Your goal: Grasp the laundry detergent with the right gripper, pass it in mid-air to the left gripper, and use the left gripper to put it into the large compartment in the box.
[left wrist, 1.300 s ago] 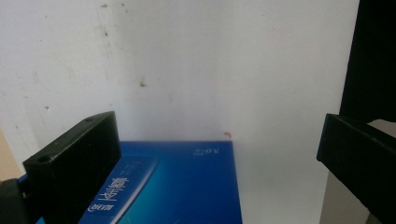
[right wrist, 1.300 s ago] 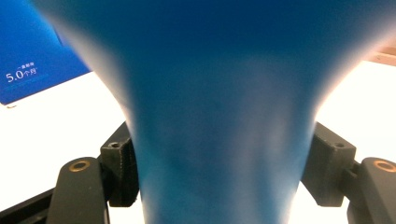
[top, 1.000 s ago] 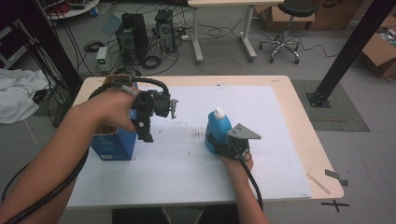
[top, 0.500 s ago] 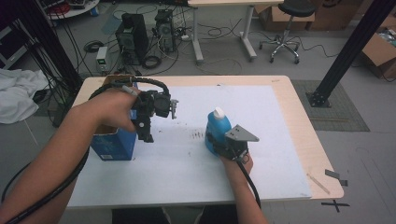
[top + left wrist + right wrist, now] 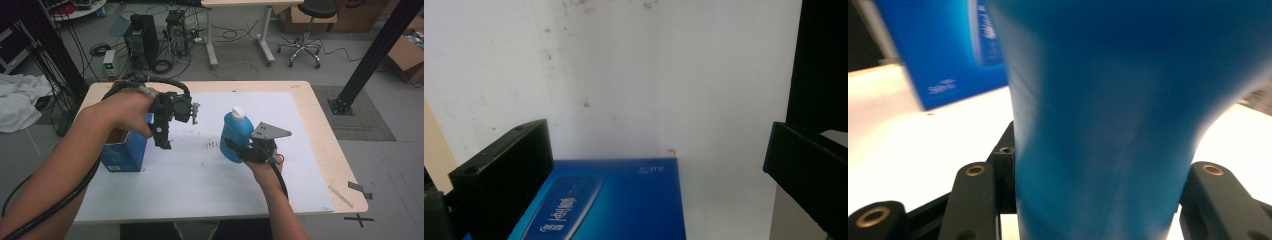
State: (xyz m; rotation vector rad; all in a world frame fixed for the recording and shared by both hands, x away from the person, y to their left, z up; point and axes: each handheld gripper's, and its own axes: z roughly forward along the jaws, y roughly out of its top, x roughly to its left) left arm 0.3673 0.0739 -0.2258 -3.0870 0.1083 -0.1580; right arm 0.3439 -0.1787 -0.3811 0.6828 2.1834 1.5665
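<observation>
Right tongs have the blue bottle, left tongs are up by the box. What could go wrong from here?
1. The right tongs grip the blue bottle low on its body; it looks tilted and might slip or swing.
2. The left tongs hang open beside the blue box; a careless sweep could knock it.

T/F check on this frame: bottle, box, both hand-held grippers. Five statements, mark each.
1. The right hand-held gripper grips the blue bottle. True.
2. The bottle's cap is red. False: it is white.
3. The left hand-held gripper is shut on the box. False: its jaws stand open, holding nothing.
4. The box is blue. True.
5. The bottle lies inside the box. False: it is upright in the right hand-held gripper, apart from the box.
</observation>
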